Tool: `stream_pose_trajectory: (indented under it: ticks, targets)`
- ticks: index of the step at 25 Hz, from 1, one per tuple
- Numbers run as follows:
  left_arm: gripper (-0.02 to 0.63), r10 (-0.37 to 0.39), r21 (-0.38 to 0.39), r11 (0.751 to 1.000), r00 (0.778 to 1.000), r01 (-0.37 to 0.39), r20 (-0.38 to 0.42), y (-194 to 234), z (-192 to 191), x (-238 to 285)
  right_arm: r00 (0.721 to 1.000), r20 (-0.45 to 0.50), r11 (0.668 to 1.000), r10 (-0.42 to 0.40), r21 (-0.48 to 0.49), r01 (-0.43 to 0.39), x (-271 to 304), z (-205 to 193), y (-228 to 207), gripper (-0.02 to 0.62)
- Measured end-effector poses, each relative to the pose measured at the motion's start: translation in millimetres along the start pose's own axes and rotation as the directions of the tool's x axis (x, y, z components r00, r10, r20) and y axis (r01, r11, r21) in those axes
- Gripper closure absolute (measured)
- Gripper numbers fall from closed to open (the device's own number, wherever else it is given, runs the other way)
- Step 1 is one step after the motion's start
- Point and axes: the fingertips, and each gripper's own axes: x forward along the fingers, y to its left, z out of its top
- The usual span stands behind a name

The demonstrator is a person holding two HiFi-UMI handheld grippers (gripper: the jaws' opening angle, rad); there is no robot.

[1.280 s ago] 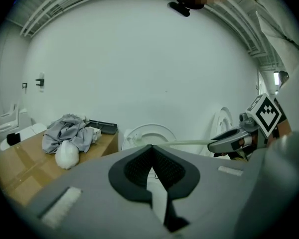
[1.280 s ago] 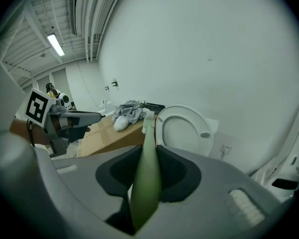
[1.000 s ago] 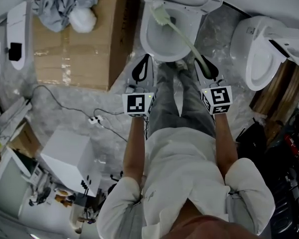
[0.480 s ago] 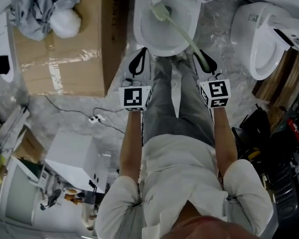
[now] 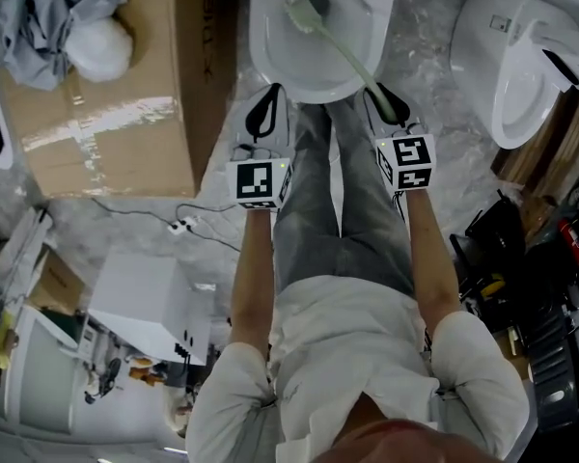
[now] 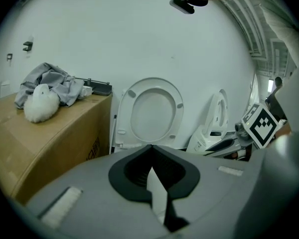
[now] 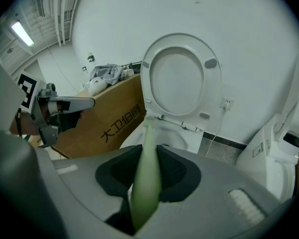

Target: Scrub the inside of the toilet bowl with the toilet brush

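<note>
Both forearms reached forward and down, roughly parallel, one on either side of the person's legs (image 5: 343, 201). The right gripper (image 5: 385, 105) was clenched on the lower end of the pale green toilet brush (image 5: 352, 61), its handle pinched between the dark pads. This is seen plainly in the right gripper view, where the handle (image 7: 145, 183) rose from between the jaws toward the toilet bowl (image 7: 165, 133). The handle slanted up and to the left over the front rim. The brush head (image 5: 304, 13) lay inside the toilet bowl (image 5: 266, 58), toward its rear left wall. The seat and lid (image 7: 182, 76) stood upright against the wall.

The left gripper (image 5: 263, 116) hung just in front of the bowl's front left rim. Its jaws were closed tip to tip with nothing held between them, as the left gripper view shows (image 6: 150, 148).

A cardboard box (image 5: 106, 114) stood just beside the bowl on the left, leaving only a narrow strip of floor. It carried a grey cloth (image 5: 39, 13) and a white bundle (image 5: 101, 46). A second toilet (image 5: 507, 56) stood to the right, with a band of marbled floor (image 5: 425, 66) between. A cable (image 5: 125, 205) crossed the floor behind the left gripper.
</note>
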Motion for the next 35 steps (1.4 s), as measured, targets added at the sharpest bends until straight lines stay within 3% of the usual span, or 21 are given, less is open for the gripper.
stream_pose_trajectory:
  ticks: [20,35]
  targets:
    - [0.588,0.071,-0.080,0.994,0.996,-0.075,-0.051,14,-65,19,0.987,-0.156,0.999,0.041,0.039,-0.035,98,-63,-1,0.502]
    - [0.588,0.065,-0.091,0.993,0.995,-0.073,-0.080,9,-76,24,0.961,-0.253,0.992,0.111,0.080,-0.094,113,-89,15,0.502]
